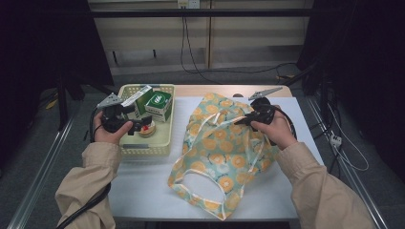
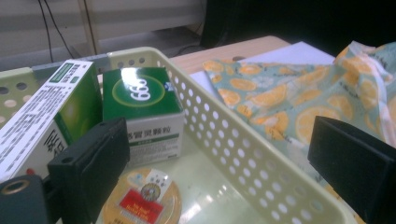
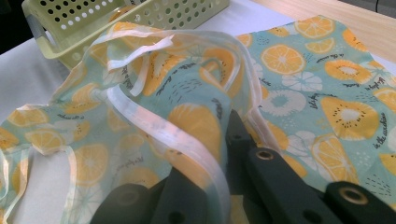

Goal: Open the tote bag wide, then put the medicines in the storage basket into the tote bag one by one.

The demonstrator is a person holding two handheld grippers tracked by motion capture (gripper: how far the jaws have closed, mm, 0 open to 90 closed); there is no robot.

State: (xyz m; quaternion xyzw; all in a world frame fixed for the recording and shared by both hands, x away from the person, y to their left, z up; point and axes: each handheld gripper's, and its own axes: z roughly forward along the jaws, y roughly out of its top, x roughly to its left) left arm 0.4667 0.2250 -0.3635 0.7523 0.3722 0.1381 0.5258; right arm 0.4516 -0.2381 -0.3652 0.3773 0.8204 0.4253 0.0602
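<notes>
My right tongs (image 1: pixel 244 120) are clenched on the trimmed edge of the orange-print bag (image 1: pixel 224 152) lying mid-table, my left tongs (image 1: pixel 138 125) gape released over the pale green basket (image 1: pixel 162 143) beside it, above the round tin (image 2: pixel 144 198) by two green boxes (image 2: pixel 140 109).

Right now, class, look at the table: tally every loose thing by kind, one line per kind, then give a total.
Green-and-white boxes: 2, one leaning, one square
Small round tub with a red label: 1
Perforated yellow-green basket holding them: 1
Orange-print fabric bag: 1
Hand-held grippers: 2, left hand-held gripper, right hand-held gripper
Total: 7
</notes>
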